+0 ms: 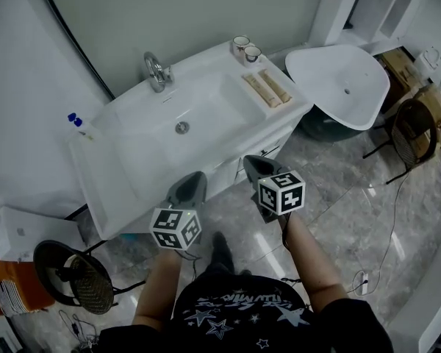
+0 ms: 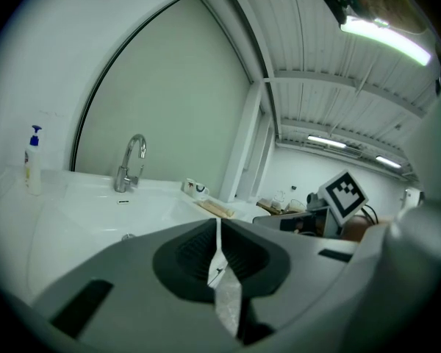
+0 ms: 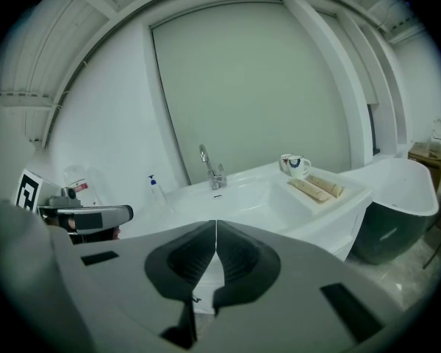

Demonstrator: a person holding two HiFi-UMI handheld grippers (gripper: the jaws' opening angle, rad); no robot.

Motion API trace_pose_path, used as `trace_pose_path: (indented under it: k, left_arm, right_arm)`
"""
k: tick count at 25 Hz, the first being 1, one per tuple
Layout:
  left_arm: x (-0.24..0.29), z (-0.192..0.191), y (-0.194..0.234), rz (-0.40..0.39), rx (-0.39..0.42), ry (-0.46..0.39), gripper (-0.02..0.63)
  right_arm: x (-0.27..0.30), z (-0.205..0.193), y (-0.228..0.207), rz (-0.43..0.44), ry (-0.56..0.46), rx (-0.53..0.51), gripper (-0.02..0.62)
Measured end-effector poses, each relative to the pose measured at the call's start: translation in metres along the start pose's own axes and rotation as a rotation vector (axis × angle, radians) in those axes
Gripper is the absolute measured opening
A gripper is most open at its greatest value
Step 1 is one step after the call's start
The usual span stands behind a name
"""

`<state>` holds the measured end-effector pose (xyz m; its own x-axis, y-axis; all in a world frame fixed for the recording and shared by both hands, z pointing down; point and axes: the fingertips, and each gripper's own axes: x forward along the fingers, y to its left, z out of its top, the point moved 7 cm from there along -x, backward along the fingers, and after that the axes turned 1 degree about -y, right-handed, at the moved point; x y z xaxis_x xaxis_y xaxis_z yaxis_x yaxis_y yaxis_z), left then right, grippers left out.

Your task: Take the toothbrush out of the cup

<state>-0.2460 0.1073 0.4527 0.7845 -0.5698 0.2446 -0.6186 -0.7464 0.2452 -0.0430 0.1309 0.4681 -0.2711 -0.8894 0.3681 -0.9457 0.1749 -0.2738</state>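
The left gripper (image 1: 197, 179) and the right gripper (image 1: 251, 165) are both closed and empty, so reaching the cups (image 1: 246, 48) like this could knock one over.

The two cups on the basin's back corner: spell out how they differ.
The rear cup bears a red mark; the front cup bears a blue arc. The rear cup sits farther from the two tubes; the front cup sits nearer them. Both are white, upright and close together. No toothbrush can be made out in either.

Cups (image 1: 246, 48) behind tubes (image 1: 265, 88) (probably), beside sink (image 1: 206, 105)
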Motion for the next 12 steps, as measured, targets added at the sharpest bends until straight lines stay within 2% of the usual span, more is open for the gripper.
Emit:
trace_pose_path:
  k: [12]
  left_arm:
    - [-0.070, -0.020, -0.065, 0.020, 0.023, -0.042, 0.029]
  right_arm:
    - [-0.080, -0.028, 0.044, 0.044, -0.021, -0.055, 0.014]
